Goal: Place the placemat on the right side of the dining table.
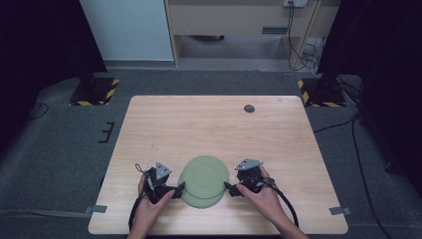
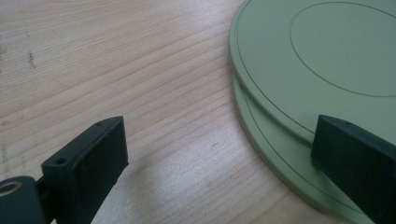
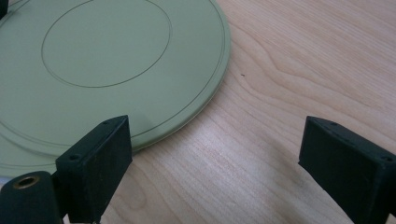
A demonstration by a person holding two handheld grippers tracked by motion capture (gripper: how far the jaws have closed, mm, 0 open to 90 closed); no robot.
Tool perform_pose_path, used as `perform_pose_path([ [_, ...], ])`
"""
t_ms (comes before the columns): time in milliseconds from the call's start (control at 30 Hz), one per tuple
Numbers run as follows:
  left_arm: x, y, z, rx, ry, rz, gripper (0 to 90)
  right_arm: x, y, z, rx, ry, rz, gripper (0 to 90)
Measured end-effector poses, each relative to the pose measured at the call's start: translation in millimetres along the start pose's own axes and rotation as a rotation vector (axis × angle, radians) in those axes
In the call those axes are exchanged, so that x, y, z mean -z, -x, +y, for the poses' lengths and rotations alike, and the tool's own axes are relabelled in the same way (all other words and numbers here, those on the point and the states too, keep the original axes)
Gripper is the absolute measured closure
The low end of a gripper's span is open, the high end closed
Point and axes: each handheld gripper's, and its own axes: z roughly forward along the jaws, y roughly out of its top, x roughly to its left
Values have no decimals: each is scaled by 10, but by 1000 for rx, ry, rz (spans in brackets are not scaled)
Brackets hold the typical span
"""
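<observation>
We see two green plates [image 1: 204, 180] stacked slightly offset near the table's [image 1: 214, 124] six o'clock edge. Our left claw [image 1: 180, 187] sits at the stack's nine o'clock, jaws spread wide, one jaw over the lower rim. Our right claw [image 1: 228, 187] sits at three o'clock, also released, gripping nothing.

Two black tools, left tool [image 1: 177, 190], right tool [image 1: 230, 188], each wearing a grey three-cornered plate, trailing black cables, screw holes showing in blocky jaws
</observation>
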Motion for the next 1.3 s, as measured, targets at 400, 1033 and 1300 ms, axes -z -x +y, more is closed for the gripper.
perform_pose_path([
  [400,-4,14,0,2,-2,-10,26,-5,26,-4,-16,2,-4,93],
  [1033,-16,27,11,1,11,-22,35,-18,58,18,-37,8,-15,99],
  [1300,-40,29,13,5,6,-23,8,-15,27,23,-24,11,-14,87],
])
